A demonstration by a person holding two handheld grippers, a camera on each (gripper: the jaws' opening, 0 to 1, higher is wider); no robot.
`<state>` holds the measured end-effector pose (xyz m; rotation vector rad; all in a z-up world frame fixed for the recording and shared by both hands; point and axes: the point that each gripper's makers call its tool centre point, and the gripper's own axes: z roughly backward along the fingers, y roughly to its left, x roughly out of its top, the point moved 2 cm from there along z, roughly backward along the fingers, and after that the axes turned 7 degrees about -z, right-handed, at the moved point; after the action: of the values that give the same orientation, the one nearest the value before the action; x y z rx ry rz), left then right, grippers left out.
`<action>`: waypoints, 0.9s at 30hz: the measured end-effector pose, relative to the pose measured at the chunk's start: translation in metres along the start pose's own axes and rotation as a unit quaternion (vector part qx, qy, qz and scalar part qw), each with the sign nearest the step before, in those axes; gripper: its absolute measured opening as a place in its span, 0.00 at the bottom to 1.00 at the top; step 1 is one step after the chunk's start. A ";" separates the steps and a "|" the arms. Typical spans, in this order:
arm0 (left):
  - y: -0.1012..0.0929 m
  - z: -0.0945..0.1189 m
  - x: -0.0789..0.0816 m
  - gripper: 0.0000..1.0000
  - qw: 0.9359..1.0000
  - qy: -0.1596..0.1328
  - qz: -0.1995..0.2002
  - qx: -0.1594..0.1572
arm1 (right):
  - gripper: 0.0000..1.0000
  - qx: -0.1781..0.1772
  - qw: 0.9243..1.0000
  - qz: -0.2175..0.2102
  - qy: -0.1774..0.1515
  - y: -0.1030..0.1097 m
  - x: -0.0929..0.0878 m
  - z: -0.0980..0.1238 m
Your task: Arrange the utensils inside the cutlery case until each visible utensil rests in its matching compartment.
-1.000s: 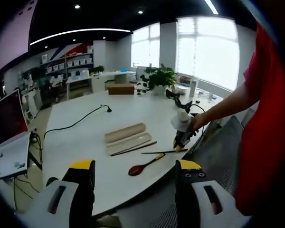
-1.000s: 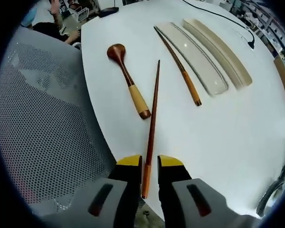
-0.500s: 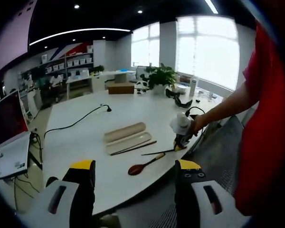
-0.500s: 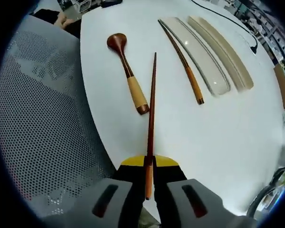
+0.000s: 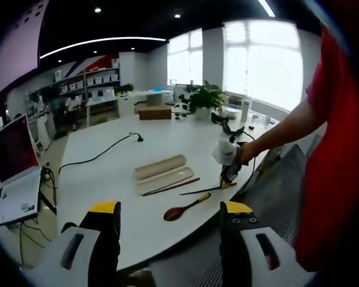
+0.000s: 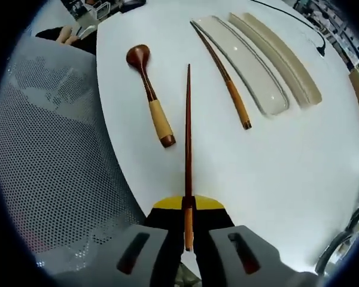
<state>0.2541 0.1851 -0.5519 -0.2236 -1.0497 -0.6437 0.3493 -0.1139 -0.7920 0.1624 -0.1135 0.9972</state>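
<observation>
Over the white tabletop, the right hand-held gripper is pinching one chopstick; next, I'd judge, it's carrying it to the cutlery case. Left hand-held gripper is hanging spread.

We see a white table, dark-brown chopstick, brown spoon with tan grip, beige case.

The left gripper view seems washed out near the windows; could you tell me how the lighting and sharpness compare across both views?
Left gripper view: the windows are blown out white; edges bend. Right gripper view: evenly lit, the chopstick sharp, faint glare on the case tray.
</observation>
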 end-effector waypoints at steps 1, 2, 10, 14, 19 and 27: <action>0.000 0.000 0.000 0.69 1.000 0.001 -0.001 0.001 | 0.00 0.005 1.000 -0.008 -0.011 -0.001 0.005 0.002; 0.001 0.000 0.000 0.69 1.000 0.001 -0.002 0.002 | 0.00 0.004 1.000 -0.007 -0.013 -0.003 0.006 0.004; -0.001 0.001 0.001 0.69 1.000 -0.004 -0.001 0.002 | 0.00 0.004 1.000 0.013 -0.014 -0.007 0.019 0.020; 0.002 0.003 -0.002 0.69 1.000 -0.004 0.004 0.007 | 0.00 -0.001 0.999 0.032 -0.021 -0.007 0.026 0.026; 0.004 0.004 -0.001 0.69 1.000 -0.005 0.003 0.011 | 0.00 -0.009 0.999 0.037 -0.037 -0.015 0.035 0.036; 0.005 0.004 -0.001 0.69 1.000 -0.004 0.002 0.011 | 0.00 -0.001 0.997 0.050 -0.065 -0.016 0.047 0.045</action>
<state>0.2534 0.1913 -0.5501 -0.2086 -1.0639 -0.6272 0.3877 -0.0920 -0.7407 0.2227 -0.2437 1.0860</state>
